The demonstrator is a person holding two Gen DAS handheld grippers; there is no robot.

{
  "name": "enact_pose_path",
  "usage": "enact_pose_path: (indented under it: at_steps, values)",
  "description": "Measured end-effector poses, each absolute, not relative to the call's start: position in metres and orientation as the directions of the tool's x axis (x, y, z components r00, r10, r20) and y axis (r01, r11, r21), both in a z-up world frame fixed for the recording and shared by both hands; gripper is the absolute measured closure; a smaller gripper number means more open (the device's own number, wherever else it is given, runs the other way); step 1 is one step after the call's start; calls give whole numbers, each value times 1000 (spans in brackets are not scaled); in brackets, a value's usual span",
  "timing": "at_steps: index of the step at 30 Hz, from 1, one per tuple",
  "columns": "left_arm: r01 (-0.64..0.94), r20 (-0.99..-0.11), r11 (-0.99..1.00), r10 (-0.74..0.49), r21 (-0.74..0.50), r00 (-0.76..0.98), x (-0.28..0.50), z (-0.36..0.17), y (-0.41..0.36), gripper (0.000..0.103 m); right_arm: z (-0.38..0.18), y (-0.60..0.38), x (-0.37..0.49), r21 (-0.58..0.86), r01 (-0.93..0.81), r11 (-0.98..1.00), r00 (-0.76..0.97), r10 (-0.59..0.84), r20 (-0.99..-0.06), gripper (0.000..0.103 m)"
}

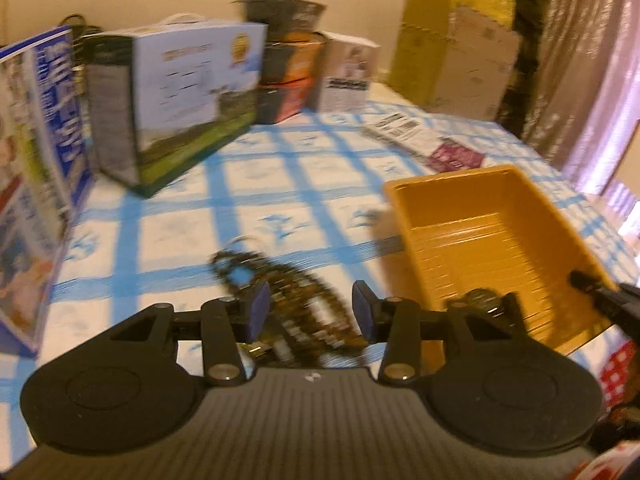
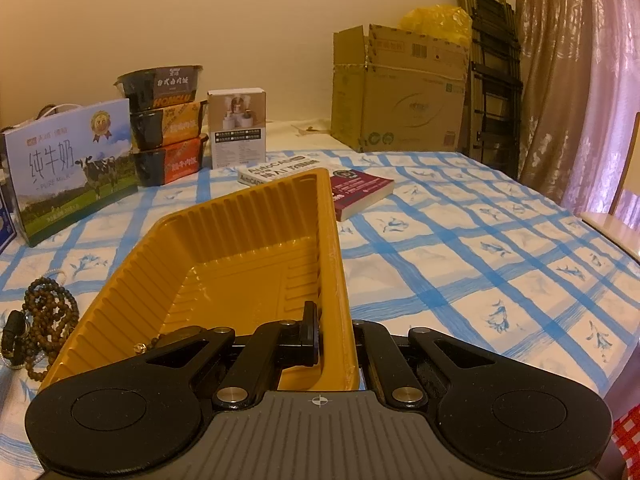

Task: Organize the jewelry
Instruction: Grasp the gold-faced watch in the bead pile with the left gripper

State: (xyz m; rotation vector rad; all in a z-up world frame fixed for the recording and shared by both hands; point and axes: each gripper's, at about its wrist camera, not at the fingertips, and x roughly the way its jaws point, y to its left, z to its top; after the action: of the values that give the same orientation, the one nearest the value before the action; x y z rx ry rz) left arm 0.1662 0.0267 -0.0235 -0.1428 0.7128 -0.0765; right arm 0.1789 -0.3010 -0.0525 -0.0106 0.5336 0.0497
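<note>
A long string of brown beads [image 1: 240,268] lies blurred on the blue checked tablecloth, with my left gripper [image 1: 310,308] just above it, its blue pads apart and pressing on nothing. The yellow plastic tray [image 1: 448,178] stands to its right with a small dark jewelry piece [image 1: 480,298] in its near corner. My right gripper [image 2: 336,336] is shut on the tray's [image 2: 332,240] right wall, one finger inside and one outside. In the right wrist view the beads [image 2: 48,304] lie left of the tray beside a dark strap-like item [image 2: 12,332].
A milk carton [image 2: 76,168], stacked food bowls [image 2: 168,128] and a white box [image 2: 238,132] line the table's back left. Two books [image 2: 356,188] lie behind the tray. A cardboard box [image 2: 400,100] stands at the back. A blue carton [image 1: 40,140] stands at the far left.
</note>
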Motion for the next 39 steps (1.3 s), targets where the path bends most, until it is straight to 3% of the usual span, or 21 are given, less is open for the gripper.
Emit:
enact_pose_path:
  at_steps: [8, 20, 27, 36, 39]
  values:
    - [-57, -697, 991, -43, -119, 715, 146, -44, 49, 56, -53, -300, 176, -9, -48, 999, 859, 37, -510, 100]
    - [-4, -709, 996, -60, -89, 703, 145, -56, 34, 56, -53, -310, 168, -16, -21, 1000, 854, 10, -520, 100]
    - [44, -696, 999, -35, -5, 717, 157, -64, 4, 41, -51, -312, 166, -19, -17, 1000, 854, 5, -520, 100]
    - [76, -676, 989, 28, 124, 736, 169, -78, -13, 43, -51, -312, 166, -18, -16, 1000, 855, 4, -519, 100]
    - [92, -673, 984, 36, 154, 739, 169, -80, -15, 52, -51, -312, 166, -18, -16, 1000, 855, 4, -519, 100]
